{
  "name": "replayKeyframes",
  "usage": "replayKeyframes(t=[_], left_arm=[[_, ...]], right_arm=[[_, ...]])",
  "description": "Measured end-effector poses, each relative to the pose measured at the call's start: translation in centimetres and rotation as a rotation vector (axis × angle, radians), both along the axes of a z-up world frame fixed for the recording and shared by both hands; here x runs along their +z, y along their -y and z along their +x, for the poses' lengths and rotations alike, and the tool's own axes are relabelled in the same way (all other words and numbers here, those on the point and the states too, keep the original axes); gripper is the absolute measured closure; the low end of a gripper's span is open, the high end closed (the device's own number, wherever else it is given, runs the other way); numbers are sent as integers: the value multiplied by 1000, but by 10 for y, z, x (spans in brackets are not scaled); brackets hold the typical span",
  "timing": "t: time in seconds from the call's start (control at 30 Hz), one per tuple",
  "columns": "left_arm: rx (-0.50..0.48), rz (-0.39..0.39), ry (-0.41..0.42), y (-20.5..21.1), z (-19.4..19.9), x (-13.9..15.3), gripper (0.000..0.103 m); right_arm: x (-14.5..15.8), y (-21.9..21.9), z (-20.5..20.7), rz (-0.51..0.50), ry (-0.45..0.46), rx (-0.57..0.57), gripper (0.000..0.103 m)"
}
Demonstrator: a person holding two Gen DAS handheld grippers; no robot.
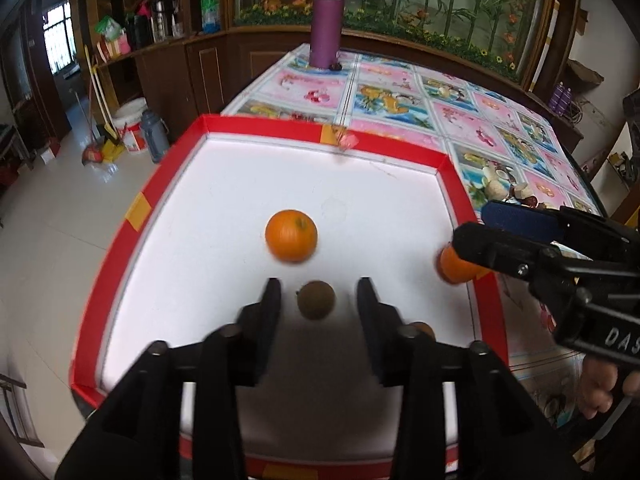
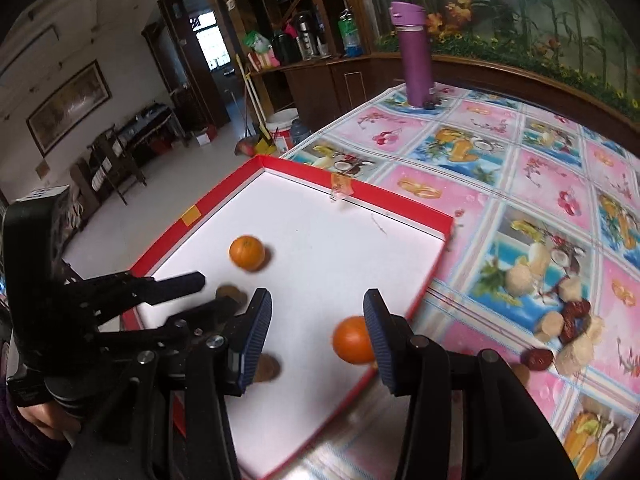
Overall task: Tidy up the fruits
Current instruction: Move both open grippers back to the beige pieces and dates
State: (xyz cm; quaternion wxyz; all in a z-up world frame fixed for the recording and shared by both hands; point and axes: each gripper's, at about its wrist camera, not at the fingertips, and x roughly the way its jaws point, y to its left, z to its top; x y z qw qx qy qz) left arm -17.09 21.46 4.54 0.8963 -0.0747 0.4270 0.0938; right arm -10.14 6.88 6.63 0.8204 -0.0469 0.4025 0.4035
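Note:
A red-rimmed tray [image 1: 136,216] with a white floor [image 2: 340,248] lies on the table. One orange [image 1: 291,235] [image 2: 247,253] rests mid-tray. A brown kiwi [image 1: 316,300] [image 2: 228,294] lies between the fingers of my open left gripper [image 1: 318,300] [image 2: 208,292], which is not closed on it. A second orange [image 1: 454,266] [image 2: 353,340] lies near the tray's right rim, beside the right finger of my open right gripper [image 2: 318,336] [image 1: 476,232]. Another brown fruit [image 2: 265,368] [image 1: 422,328] sits low in the tray, partly hidden.
A purple bottle [image 1: 327,20] [image 2: 416,56] stands at the table's far end. The tablecloth [image 2: 520,184] has fruit prints. Dark red fruits [image 2: 538,358] lie on it to the right of the tray. The floor drops off left of the tray.

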Motion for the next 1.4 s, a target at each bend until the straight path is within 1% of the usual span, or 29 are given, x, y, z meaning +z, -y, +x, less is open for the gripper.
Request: replayKeyframes(t=[0.2, 0.27, 0.3, 0.37, 0.53, 0.63, 0.77, 0.9, 1.13, 1.4], left_arm=[[-13, 35, 29, 19, -10, 19, 55], [-17, 53, 37, 28, -12, 24, 52], [-18, 58, 41, 32, -13, 26, 48], [-23, 69, 47, 42, -14, 29, 46], [-41, 85, 38, 62, -13, 31, 45], [-46, 86, 27, 74, -12, 30, 45], [-65, 92, 25, 92, -12, 32, 45], [-102, 106, 23, 115, -8, 35, 45], [-176, 128, 9, 155, 7, 34, 45], [-237, 127, -29, 190, 30, 21, 45]], right_arm=[[5, 38, -3, 31, -20, -63, 56], [6, 52, -4, 41, -22, -84, 56], [7, 59, -5, 46, -20, -97, 55], [8, 73, -6, 50, -18, -124, 54], [5, 100, -7, 44, -25, -176, 54], [4, 110, -12, 57, -35, -173, 54], [7, 123, -20, 54, -4, -174, 54], [8, 142, -20, 54, 16, -209, 54], [4, 175, -12, 48, 19, -262, 54], [-3, 198, 3, 17, 16, -296, 54]])
